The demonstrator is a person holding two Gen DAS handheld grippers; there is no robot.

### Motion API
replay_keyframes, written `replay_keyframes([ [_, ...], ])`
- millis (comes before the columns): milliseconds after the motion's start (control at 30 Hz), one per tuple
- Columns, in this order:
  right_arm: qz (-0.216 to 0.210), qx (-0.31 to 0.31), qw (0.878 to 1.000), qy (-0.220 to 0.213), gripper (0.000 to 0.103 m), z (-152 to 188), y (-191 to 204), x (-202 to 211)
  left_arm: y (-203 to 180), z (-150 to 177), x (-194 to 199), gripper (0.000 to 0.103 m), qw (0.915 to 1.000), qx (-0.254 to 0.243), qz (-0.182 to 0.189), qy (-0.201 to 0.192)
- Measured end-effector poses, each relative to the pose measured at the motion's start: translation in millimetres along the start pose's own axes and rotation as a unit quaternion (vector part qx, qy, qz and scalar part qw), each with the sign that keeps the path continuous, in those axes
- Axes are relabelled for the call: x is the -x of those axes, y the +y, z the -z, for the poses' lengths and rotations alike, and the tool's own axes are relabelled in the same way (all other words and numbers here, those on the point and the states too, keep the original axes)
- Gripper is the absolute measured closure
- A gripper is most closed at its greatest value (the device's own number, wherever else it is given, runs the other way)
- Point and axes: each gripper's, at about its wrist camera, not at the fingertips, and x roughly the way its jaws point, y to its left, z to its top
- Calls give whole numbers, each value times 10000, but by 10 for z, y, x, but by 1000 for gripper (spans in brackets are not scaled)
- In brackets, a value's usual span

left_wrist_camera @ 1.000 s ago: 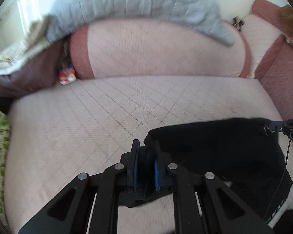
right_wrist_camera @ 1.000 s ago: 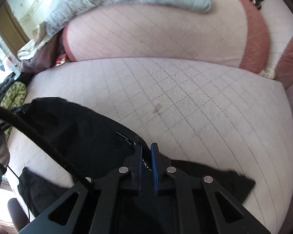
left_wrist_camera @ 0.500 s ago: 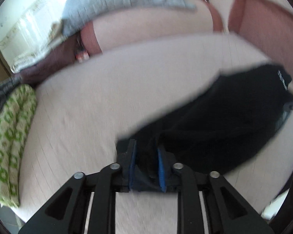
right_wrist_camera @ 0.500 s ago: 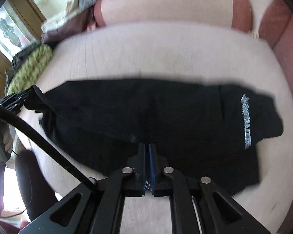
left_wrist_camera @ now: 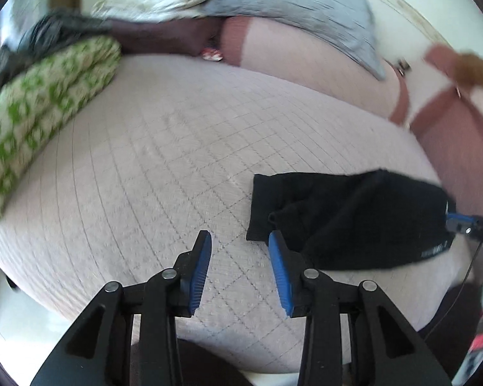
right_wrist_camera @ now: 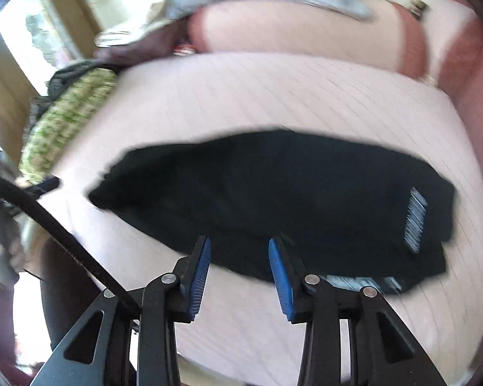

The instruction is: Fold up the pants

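Observation:
The black pants (right_wrist_camera: pixel 273 193) lie folded in a long bundle on the pink quilted sofa seat (right_wrist_camera: pixel 273 96), with a white printed logo (right_wrist_camera: pixel 415 222) at their right end. In the left wrist view the pants (left_wrist_camera: pixel 347 218) lie right of centre on the seat (left_wrist_camera: pixel 145 177). My left gripper (left_wrist_camera: pixel 240 241) is open and empty, its right finger close to the pants' left corner. My right gripper (right_wrist_camera: pixel 240 247) is open and empty, just above the pants' near edge. The right gripper's blue tip (left_wrist_camera: pixel 460 222) shows at the pants' far end in the left wrist view.
A green and white patterned cushion (left_wrist_camera: pixel 38 109) lies at the seat's left end. A grey blanket (left_wrist_camera: pixel 299 9) drapes over the sofa back. Darker pink cushions (left_wrist_camera: pixel 467 138) stand at the right. Dark clothes (left_wrist_camera: pixel 58 29) are piled at the far left. A black cable (right_wrist_camera: pixel 58 225) crosses the left of the right wrist view.
Both grippers have opened and let go of the pants, which now lie on the seat. Both grippers have drawn back a little toward the near edge.

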Motion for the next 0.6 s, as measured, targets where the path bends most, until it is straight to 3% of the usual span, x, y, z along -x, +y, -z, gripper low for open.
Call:
replay_keyframes([
  [100, -577, 405, 9975, 74, 62, -368, 501, -347, 93, 101, -92, 67, 9973, 703, 179, 75],
  [167, -979, 763, 9915, 377, 60, -580, 832, -674, 139, 205, -103, 67, 9947, 980, 286, 90],
  [300, -975, 1783, 9754, 858, 52, -826, 1496, -1382, 273, 361, 22, 67, 9912, 1260, 407, 73],
  [467, -681, 2409, 9598, 1269, 45, -846, 1863, -2017, 394, 453, 180, 67, 9892, 1398, 447, -39],
  [500, -651, 2436, 9579, 1369, 58, -814, 1884, -2113, 420, 455, 201, 67, 9889, 1409, 465, -70],
  [533, -626, 2450, 9575, 1389, 77, -779, 1856, -2117, 455, 454, 226, 67, 9881, 1447, 501, -117],
  [600, -521, 2402, 9612, 1252, 81, -744, 1845, -2056, 517, 438, 237, 67, 9868, 1514, 546, -177],
])
